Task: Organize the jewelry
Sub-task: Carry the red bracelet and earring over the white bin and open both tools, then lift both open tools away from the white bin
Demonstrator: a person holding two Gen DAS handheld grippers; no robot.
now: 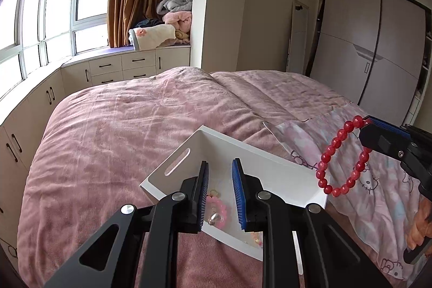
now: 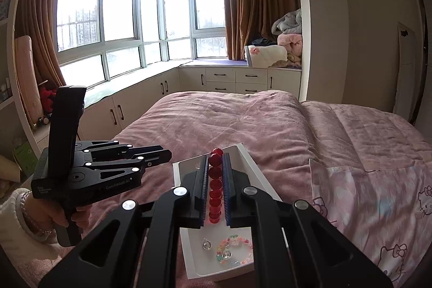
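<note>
My right gripper (image 2: 216, 157) is shut on a red bead bracelet (image 2: 215, 190) and holds it in the air above the white tray (image 2: 243, 150) on the bed. In the left wrist view the bracelet (image 1: 340, 157) hangs as a loop from the right gripper (image 1: 365, 123), just right of the tray (image 1: 270, 153). My left gripper (image 1: 220, 163) is open and empty, hovering over the tray's near-left part. In the tray lie a pastel bead bracelet (image 2: 235, 250) and small silver charms (image 2: 206, 244); a pink bead bracelet (image 1: 217, 209) shows between my left fingers.
The tray sits on a pink bedspread (image 1: 121, 126). A Hello Kitty pillowcase (image 2: 378, 209) lies right of the tray. White cabinets (image 2: 237, 78) and windows run along the far wall, with folded blankets (image 2: 286, 45) on the window seat.
</note>
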